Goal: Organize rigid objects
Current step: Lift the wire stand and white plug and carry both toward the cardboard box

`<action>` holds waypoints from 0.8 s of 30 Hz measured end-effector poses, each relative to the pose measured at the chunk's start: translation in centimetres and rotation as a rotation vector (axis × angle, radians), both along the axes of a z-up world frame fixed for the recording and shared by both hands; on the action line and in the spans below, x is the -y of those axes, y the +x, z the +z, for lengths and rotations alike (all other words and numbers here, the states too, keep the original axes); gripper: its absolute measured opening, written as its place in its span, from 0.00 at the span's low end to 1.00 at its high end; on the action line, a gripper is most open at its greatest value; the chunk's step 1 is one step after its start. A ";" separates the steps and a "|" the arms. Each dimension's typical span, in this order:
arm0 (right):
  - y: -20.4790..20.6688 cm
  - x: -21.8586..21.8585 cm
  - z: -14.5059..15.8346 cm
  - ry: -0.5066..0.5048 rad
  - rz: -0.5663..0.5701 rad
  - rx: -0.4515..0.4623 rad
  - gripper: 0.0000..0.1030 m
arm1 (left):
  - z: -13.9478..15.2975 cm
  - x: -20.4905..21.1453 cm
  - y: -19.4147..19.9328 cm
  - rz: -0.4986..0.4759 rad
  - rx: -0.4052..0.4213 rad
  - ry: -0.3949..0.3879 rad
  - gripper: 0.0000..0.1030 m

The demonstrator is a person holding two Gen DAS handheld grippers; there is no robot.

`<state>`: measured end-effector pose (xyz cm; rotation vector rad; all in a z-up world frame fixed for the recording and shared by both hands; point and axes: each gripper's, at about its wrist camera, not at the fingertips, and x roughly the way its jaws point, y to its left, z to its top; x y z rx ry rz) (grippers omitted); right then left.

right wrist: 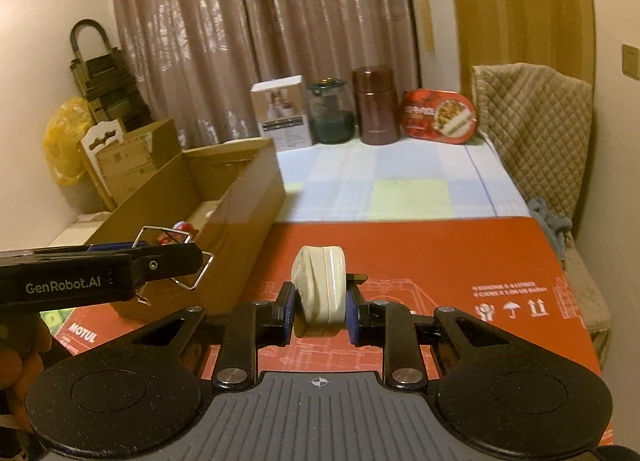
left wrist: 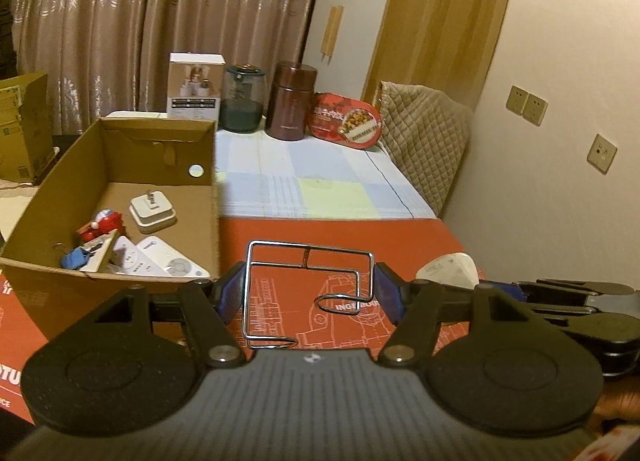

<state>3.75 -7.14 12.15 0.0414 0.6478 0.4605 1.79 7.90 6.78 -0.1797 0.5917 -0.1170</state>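
Gripping a bent wire rack across its width, the left tongs stand part-open with both blue pads pressed on the wire, just beside the near right corner of the cardboard box. The right tongs are clamped tight on a cream oval case held on edge, further right of the box than the left tongs and above the red printed sheet that the box stands on. Both loads hang clear of that sheet.

Inside the box already lie a white plug adapter, a red and white toy, a blue item and 2 white remotes, so a good share of the sorting looks done. These 2 held pieces still have to go in; the sheet right of the box shows nothing else loose. Beyond the box, a white carton, a green jar, a brown flask and a red tin stand in a row; whether they belong to the job I cannot tell.
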 end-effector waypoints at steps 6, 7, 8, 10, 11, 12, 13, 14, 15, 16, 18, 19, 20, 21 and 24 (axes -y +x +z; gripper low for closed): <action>0.3 -2.4 0.0 -0.015 0.043 0.002 0.21 | 0.3 -2.3 -0.5 0.035 0.010 -0.010 0.61; 0.3 -2.8 -0.1 -0.016 0.051 0.002 0.21 | 0.3 -2.7 -0.5 0.040 0.009 -0.010 0.61; 0.4 -3.1 -0.2 -0.016 0.057 0.001 0.21 | 0.3 -3.0 -0.5 0.047 0.009 -0.009 0.61; 0.6 -3.8 -0.3 -0.017 0.071 -0.001 0.21 | 0.4 -3.8 -0.5 0.059 0.008 -0.007 0.61; 0.7 -4.2 -0.3 -0.018 0.077 -0.002 0.21 | 0.4 -4.2 -0.4 0.066 0.008 -0.007 0.61; 0.8 -4.5 -0.3 -0.019 0.084 -0.001 0.21 | 0.5 -4.5 -0.5 0.072 0.008 -0.007 0.61; 0.8 -4.8 -0.3 -0.021 0.092 0.001 0.21 | 0.5 -4.8 -0.5 0.076 0.008 -0.008 0.61; 1.0 -5.1 -0.2 -0.023 0.099 0.002 0.21 | 0.6 -5.2 -0.6 0.081 0.009 -0.007 0.61; 1.1 -5.4 -0.1 -0.024 0.106 0.004 0.21 | 0.7 -5.4 -0.6 0.086 0.010 -0.007 0.61; 1.1 -5.7 -0.1 -0.025 0.111 0.007 0.21 | 0.7 -5.6 -0.6 0.088 0.010 -0.006 0.61; 1.4 -6.2 0.1 -0.025 0.120 0.012 0.21 | 0.9 -6.0 -0.7 0.094 0.011 -0.003 0.61; 1.5 -6.4 0.1 -0.026 0.124 0.014 0.21 | 0.9 -6.2 -0.7 0.096 0.012 -0.003 0.61; 1.7 -6.7 0.1 -0.027 0.129 0.015 0.21 | 1.0 -6.4 -0.7 0.099 0.011 -0.003 0.61; 1.8 -7.0 0.2 -0.029 0.134 0.016 0.21 | 1.0 -6.7 -0.6 0.101 0.011 -0.004 0.61; 2.1 -7.8 0.2 -0.031 0.150 0.021 0.21 | 1.1 -7.4 -0.6 0.109 0.012 0.000 0.61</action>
